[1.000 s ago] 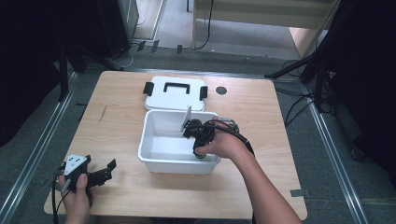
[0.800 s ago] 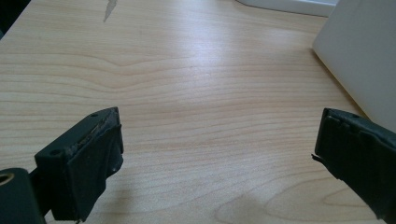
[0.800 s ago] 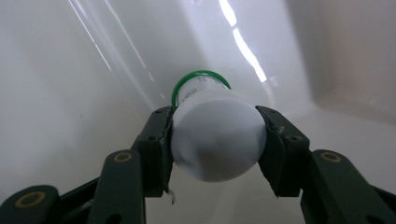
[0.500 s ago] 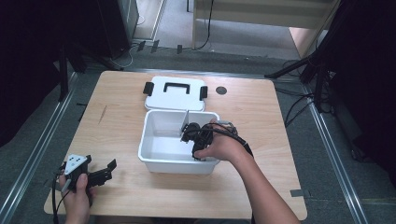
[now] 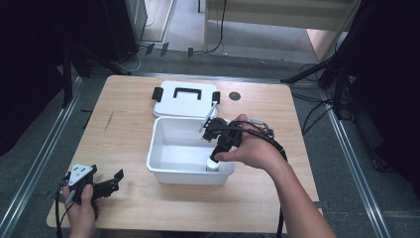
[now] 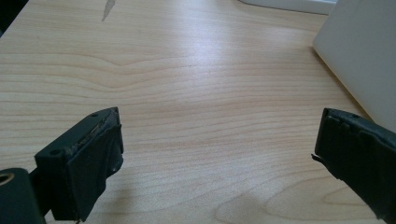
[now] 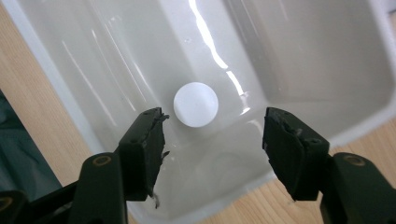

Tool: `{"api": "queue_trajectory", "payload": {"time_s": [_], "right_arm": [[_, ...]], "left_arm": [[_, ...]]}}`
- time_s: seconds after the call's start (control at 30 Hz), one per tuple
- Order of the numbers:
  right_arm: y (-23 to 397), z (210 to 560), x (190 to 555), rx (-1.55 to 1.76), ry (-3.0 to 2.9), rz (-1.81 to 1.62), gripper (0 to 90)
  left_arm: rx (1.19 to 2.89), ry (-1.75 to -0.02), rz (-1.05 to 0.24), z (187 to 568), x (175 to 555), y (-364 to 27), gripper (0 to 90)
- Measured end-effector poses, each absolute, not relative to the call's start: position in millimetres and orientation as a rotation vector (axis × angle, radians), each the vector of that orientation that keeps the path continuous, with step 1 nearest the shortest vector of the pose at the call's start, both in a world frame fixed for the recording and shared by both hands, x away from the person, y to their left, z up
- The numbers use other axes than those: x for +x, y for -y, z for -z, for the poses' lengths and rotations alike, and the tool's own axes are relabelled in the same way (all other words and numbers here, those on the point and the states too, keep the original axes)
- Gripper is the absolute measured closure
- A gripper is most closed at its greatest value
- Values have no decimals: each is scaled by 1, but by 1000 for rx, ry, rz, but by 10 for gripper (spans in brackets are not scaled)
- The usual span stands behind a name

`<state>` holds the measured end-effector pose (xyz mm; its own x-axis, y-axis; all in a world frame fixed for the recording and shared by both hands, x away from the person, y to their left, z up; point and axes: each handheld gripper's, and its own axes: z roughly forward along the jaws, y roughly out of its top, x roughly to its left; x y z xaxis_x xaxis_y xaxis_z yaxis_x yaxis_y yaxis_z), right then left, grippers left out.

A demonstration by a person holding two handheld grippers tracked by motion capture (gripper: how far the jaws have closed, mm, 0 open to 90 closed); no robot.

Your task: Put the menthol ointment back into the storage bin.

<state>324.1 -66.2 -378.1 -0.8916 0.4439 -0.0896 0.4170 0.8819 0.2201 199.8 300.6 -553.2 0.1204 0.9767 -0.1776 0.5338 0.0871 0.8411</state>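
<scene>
Right gripper [image 7: 212, 140] hangs over the white bin [image 5: 163, 148], jaws spread wide, holding nothing. The white round object [image 7: 196, 104] sits on the bin floor just beyond the gap, nearer one jaw, circular face up; can't tell its long axis. Left gripper [image 6: 215, 154] low over the table [image 6: 187, 70], jaws wide.

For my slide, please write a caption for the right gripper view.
Open right gripper above a white round object inside the white bin.
</scene>
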Motion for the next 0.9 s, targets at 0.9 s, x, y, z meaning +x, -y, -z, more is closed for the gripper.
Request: {"api": "queue_trajectory", "payload": {"time_s": [0.9], "right_arm": [[151, 396, 318, 928, -2808, -415, 287]], "left_arm": [[1572, -1518, -642, 553, 201, -300, 18]]}}
